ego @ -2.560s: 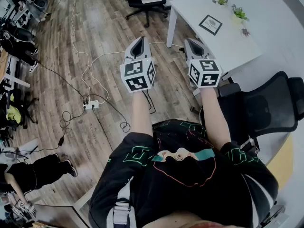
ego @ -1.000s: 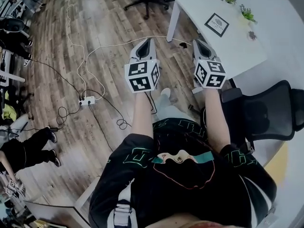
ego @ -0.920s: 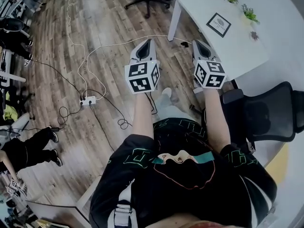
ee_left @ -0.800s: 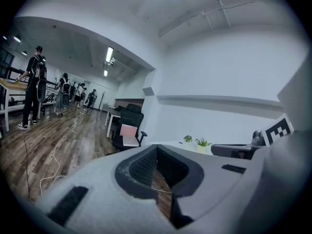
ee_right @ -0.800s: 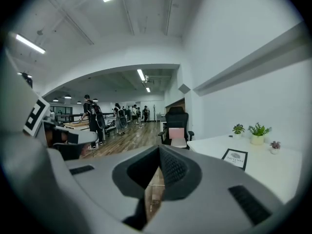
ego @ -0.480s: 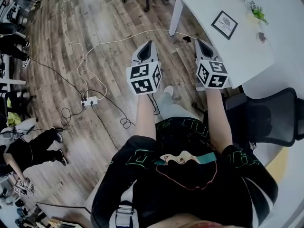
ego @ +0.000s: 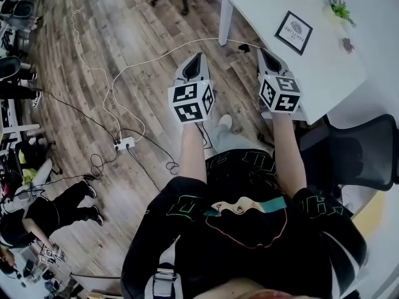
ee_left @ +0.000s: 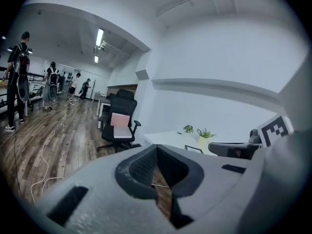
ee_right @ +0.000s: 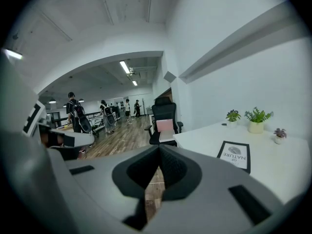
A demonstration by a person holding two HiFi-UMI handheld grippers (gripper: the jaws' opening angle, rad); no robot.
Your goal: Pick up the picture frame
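L gripper (ego: 197, 60): jaws together, nothing betw. them; held over wood floor, left of table.
R gripper (ego: 266, 53): jaws together, empty; tip at table's edge in head view.
Frame (ego: 293, 32): black border, white print; lies flat on table, ahead & right of R gripper, apart from both grippers.
Table (ego: 324, 73): white, ahead-right of person.
Plants (ego: 340, 8): small pots near table's far side, beyond frame.
Chair (ego: 355, 157): black, beside table, right of person.
Cables (ego: 112, 86): white, across floor; power strip (ego: 125, 144) to person's left.
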